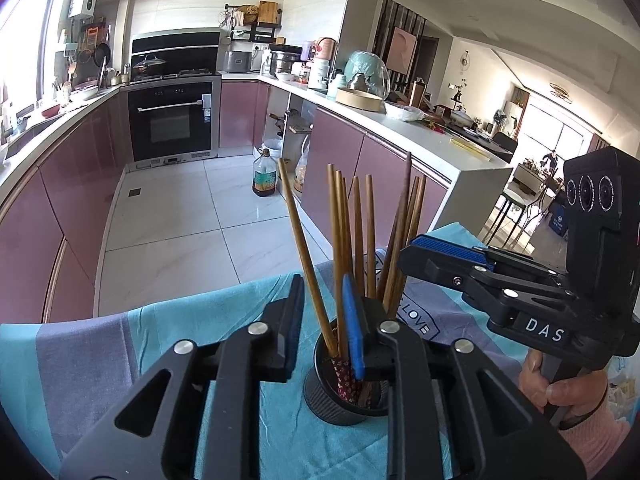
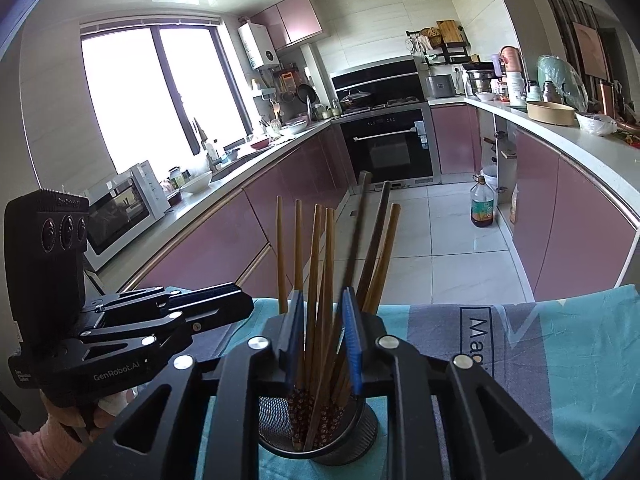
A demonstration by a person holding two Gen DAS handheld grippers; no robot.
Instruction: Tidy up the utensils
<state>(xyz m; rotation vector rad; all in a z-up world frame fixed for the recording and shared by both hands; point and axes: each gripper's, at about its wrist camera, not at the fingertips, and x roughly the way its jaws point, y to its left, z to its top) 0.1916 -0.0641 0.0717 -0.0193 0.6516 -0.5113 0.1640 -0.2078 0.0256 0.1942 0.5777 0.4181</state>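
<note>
We find the chopsticks (image 2: 320,280) standing bundled in the mesh cup (image 2: 320,436) near the cloth's (image 2: 560,360) front edge — both grippers, left (image 1: 320,320) and right (image 2: 326,336), slightly spread, pinching nothing — likely just dropped in.

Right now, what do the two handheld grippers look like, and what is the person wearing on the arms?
Both the left gripper and the right gripper are matte black linkage frames with silver rivets and blue ribbed pads. Each carries a black camera block with three round lenses. White lettering reads DAS on the right one and GenRobot.AI on the left. The sleeve is pink.
</note>
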